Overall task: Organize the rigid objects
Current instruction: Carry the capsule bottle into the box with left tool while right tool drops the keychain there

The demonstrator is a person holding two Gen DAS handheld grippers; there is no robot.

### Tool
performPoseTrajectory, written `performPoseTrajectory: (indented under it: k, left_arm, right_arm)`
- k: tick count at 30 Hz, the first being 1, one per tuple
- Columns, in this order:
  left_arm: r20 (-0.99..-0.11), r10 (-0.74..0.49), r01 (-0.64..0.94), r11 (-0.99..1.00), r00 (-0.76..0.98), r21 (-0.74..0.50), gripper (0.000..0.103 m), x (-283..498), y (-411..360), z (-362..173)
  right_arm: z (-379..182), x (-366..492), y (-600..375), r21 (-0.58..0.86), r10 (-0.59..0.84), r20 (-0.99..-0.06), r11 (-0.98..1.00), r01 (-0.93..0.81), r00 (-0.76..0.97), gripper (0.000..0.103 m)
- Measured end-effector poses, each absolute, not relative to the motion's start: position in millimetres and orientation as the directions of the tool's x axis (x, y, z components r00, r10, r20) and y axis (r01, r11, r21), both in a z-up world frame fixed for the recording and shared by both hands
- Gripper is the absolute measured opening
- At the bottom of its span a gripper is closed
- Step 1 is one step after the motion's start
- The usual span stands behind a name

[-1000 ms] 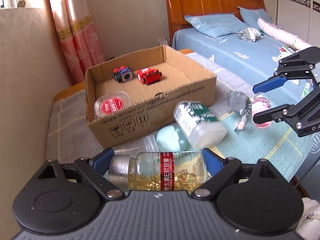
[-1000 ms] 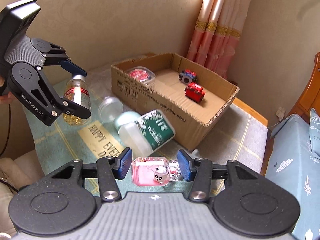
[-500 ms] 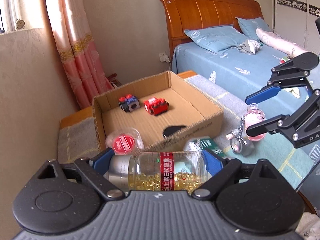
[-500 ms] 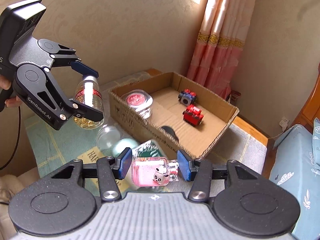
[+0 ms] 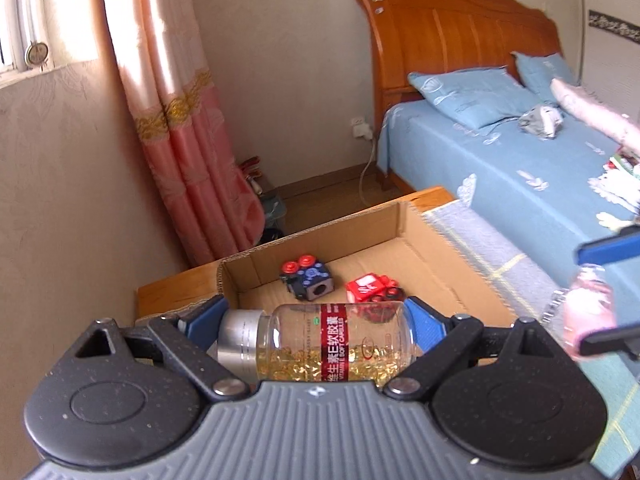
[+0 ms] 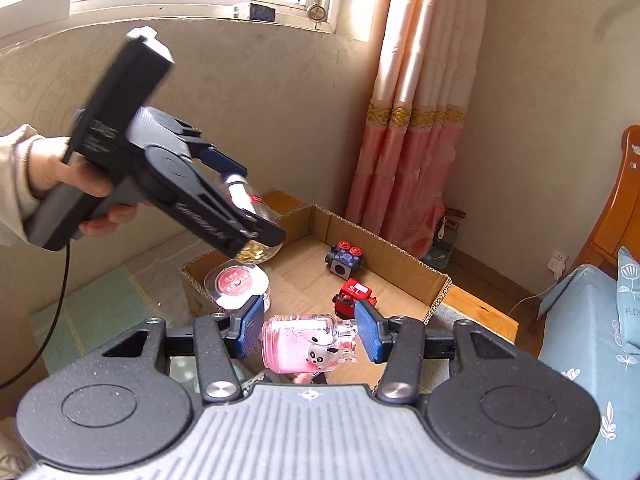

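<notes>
My left gripper (image 5: 316, 328) is shut on a clear capsule bottle (image 5: 320, 348) with a silver cap and red label, held sideways above the near edge of the cardboard box (image 5: 436, 240). It also shows in the right wrist view (image 6: 244, 216) over the box's left corner. My right gripper (image 6: 308, 330) is shut on a pink bottle (image 6: 300, 344) with a panda charm, held above the box's near wall. The pink bottle also shows at the right edge of the left wrist view (image 5: 588, 308). The box (image 6: 400, 256) holds a black-blue toy (image 6: 345, 258), a red toy (image 6: 352, 296) and a red-lidded clear container (image 6: 238, 282).
The box stands on a cloth-covered table (image 5: 480, 240) beside a beige wall. A pink curtain (image 5: 188, 152) hangs behind it. A bed with blue bedding (image 5: 520, 160) lies to the right. A green mat (image 6: 100, 308) covers the table at the left.
Both grippers have risen and moved forward over the box, each carrying its bottle. The green-labelled bottle and other loose items on the table have dropped out of view.
</notes>
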State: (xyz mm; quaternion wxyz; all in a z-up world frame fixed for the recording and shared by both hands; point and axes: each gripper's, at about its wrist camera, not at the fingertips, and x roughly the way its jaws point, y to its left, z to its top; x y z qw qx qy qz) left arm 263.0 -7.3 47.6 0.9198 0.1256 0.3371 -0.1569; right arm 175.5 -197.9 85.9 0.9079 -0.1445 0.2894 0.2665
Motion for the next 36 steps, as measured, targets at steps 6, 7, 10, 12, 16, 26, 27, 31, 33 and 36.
performPoseTrajectory:
  k: [6, 7, 10, 12, 16, 26, 27, 31, 33, 36]
  left_arm:
    - [-0.706, -0.137, 0.295, 0.950, 0.695, 0.106, 0.093, 303, -3, 17]
    - [-0.709, -0.131, 0.281, 0.955, 0.693, 0.099, 0.093, 306, -1, 13]
    - [-0.687, -0.101, 0.252, 0.960, 0.719, 0.122, 0.094, 303, 1, 8]
    - [-0.672, -0.108, 0.260, 0.957, 0.732, 0.129, 0.095, 297, 1, 14]
    - [-0.655, -0.129, 0.273, 0.954, 0.745, 0.122, 0.096, 279, 4, 27]
    - [-0.641, -0.183, 0.302, 0.950, 0.745, 0.081, 0.099, 235, 10, 33]
    - [-0.637, -0.193, 0.308, 0.949, 0.747, 0.074, 0.099, 230, 11, 32]
    - [-0.617, -0.211, 0.313, 0.948, 0.758, 0.061, 0.099, 208, 13, 29]
    - [-0.601, -0.207, 0.307, 0.949, 0.772, 0.067, 0.100, 196, 14, 26]
    - [-0.589, -0.190, 0.295, 0.952, 0.785, 0.086, 0.101, 178, 14, 19]
  right_arm:
    - [88, 185, -194, -0.099, 0.388, -0.603, 0.831, -0.548, 0.697, 0.055]
    - [88, 186, -194, -0.098, 0.387, -0.602, 0.832, -0.546, 0.698, 0.055]
    - [90, 190, -193, -0.097, 0.385, -0.602, 0.834, -0.542, 0.700, 0.055]
    - [92, 194, -191, -0.097, 0.388, -0.598, 0.834, -0.543, 0.702, 0.044]
    - [98, 206, -188, -0.082, 0.397, -0.592, 0.836, -0.542, 0.701, 0.044]
    - [67, 233, -180, -0.059, 0.360, -0.650, 0.854, -0.517, 0.669, 0.049]
    - [64, 230, -180, -0.065, 0.359, -0.653, 0.850, -0.522, 0.666, 0.052]
    - [48, 216, -189, -0.095, 0.326, -0.681, 0.849, -0.520, 0.656, 0.058]
    - [37, 208, -197, -0.099, 0.309, -0.692, 0.854, -0.510, 0.652, 0.062]
    - [19, 195, -213, -0.095, 0.281, -0.713, 0.869, -0.486, 0.642, 0.062]
